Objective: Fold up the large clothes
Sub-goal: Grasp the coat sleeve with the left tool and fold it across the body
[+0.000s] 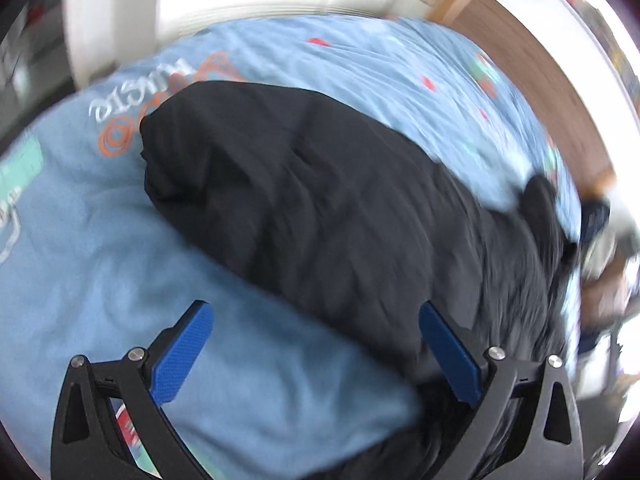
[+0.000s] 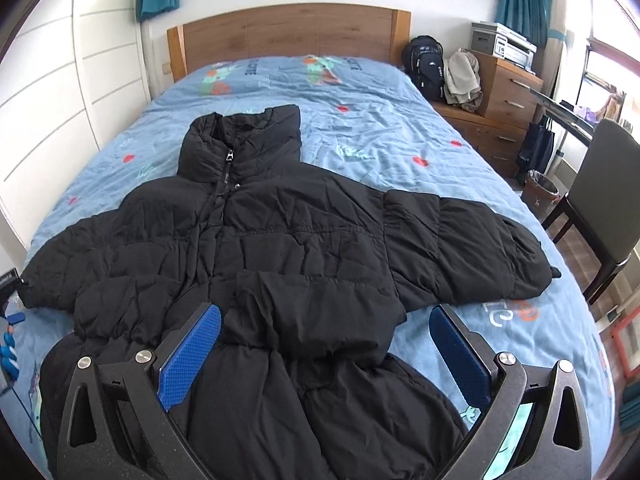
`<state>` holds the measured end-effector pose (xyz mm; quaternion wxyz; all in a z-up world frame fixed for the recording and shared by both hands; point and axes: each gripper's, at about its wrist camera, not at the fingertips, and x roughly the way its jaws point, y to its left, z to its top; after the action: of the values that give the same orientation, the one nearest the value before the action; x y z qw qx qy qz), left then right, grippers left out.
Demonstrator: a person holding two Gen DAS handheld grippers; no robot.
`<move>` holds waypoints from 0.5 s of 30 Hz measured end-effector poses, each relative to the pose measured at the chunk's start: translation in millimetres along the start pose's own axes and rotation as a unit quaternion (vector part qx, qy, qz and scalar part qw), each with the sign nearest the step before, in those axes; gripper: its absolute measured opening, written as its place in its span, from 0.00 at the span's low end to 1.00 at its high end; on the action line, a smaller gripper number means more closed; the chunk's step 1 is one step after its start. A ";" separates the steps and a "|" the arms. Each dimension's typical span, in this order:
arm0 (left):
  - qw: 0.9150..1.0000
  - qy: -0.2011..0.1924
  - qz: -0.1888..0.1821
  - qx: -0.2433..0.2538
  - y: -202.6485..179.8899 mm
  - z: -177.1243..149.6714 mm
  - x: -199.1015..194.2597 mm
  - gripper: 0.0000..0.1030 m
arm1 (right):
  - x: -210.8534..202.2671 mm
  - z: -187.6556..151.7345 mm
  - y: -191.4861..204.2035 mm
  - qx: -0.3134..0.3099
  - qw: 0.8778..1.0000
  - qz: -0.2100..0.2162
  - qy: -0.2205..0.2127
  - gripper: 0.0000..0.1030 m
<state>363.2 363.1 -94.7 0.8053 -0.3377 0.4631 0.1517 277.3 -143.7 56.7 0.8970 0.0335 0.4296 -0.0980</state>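
1. One black puffer jacket [image 2: 288,220] lies front-up on the bed [image 2: 400,136], quilted, creased and zipped to its tall collar.
2. Its long axis runs from the collar, toward the headboard [image 2: 288,32], down to the hem under the right tongs [image 2: 324,340].
3. Both sleeves spread sideways; the lower front is bunched into a fold.
4. Right tongs gape wide over the hem, gripping nothing.
5. Left tongs [image 1: 316,344], in a blurred view, also gape, beside a sleeve [image 1: 280,184] on the blue cover.
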 end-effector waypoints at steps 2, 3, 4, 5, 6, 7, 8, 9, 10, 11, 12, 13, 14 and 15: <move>0.999 0.004 -0.010 -0.044 16.9 21.5 14.8 0.99 | 2.3 7.9 2.3 -0.001 1.000 -0.010 0.009 0.99; 0.998 0.007 -0.015 -0.062 23.9 29.3 21.5 0.99 | 4.2 12.7 2.8 0.001 1.000 -0.015 0.016 0.99; 0.997 0.009 -0.019 -0.080 30.8 35.3 26.9 0.99 | 5.7 16.8 2.4 0.004 1.000 -0.018 0.023 0.99; 0.994 0.012 -0.029 -0.105 39.3 41.7 33.7 0.99 | 7.1 21.7 2.9 0.007 0.999 -0.023 0.030 0.99; 0.992 0.014 -0.035 -0.120 45.1 44.7 38.3 0.99 | 6.9 23.5 2.2 0.007 0.999 -0.027 0.033 0.99; 0.990 0.016 -0.041 -0.135 49.9 46.4 41.6 0.99 | 6.6 27.1 2.7 0.006 0.999 -0.032 0.036 0.99; 0.986 0.018 -0.053 -0.156 56.5 49.5 46.1 0.98 | 6.5 31.0 4.0 0.004 0.999 -0.036 0.039 0.99; 0.984 0.019 -0.060 -0.169 59.4 50.7 49.1 0.95 | 5.7 36.5 6.3 0.000 0.998 -0.041 0.041 0.99; 0.980 0.020 -0.069 -0.186 64.6 51.1 51.6 0.89 | 5.2 40.7 7.0 -0.002 0.998 -0.042 0.041 0.99; 0.976 0.022 -0.078 -0.202 69.3 52.4 54.7 0.86 | 4.2 45.5 8.4 -0.003 0.998 -0.043 0.041 0.99; 0.971 0.023 -0.090 -0.220 73.9 52.9 57.3 0.76 | 2.3 50.0 9.8 -0.004 0.998 -0.045 0.041 0.99; 0.968 0.024 -0.097 -0.231 76.7 52.9 58.5 0.66 | 0.1 54.1 10.8 -0.003 0.998 -0.045 0.040 0.99; 0.964 0.024 -0.107 -0.242 80.1 53.8 59.1 0.60 | -2.7 58.8 11.5 -0.003 0.998 -0.045 0.039 0.99; 0.960 0.024 -0.118 -0.252 83.2 54.2 59.0 0.45 | -5.2 63.4 12.3 -0.003 0.998 -0.046 0.038 0.99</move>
<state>382.7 456.5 -159.7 0.6949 -0.5854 0.3861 0.1588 325.0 -140.1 100.2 0.8746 0.0146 0.4650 -0.1361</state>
